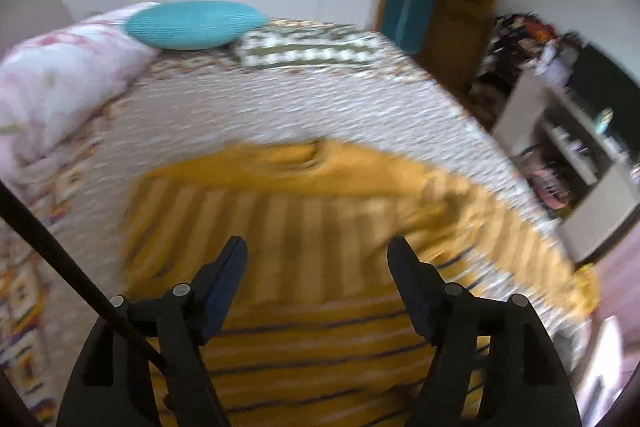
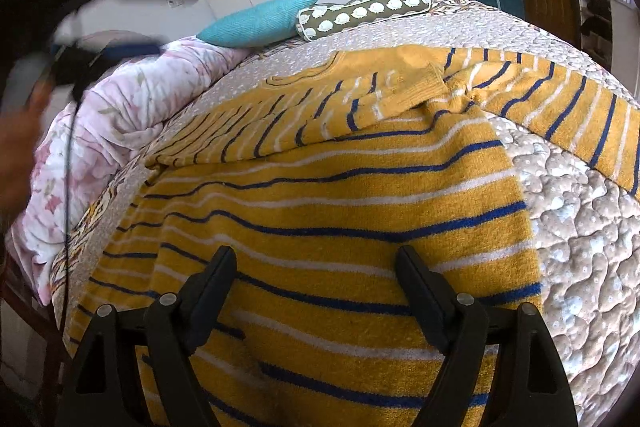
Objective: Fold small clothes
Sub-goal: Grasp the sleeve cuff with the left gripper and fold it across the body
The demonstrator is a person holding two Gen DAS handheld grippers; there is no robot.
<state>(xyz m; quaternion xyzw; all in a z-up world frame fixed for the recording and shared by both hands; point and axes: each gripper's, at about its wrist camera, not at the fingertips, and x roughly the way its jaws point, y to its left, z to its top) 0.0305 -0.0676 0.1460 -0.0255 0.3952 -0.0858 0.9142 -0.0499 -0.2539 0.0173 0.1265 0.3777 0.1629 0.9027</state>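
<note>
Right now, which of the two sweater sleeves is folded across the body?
The left-side sleeve of the yellow striped sweater lies folded over its chest; the other sleeve stretches outward on the quilted bedspread.

Both wrist views look forward and down, close over the bed point(image 1: 280, 99) point(image 2: 580, 227). Left view blurred. Each faces the white wall. Shared: striped sweater point(image 1: 320, 211) point(image 2: 320, 195), teal cushion point(image 1: 194, 25) point(image 2: 256, 21), doorway at right.
</note>
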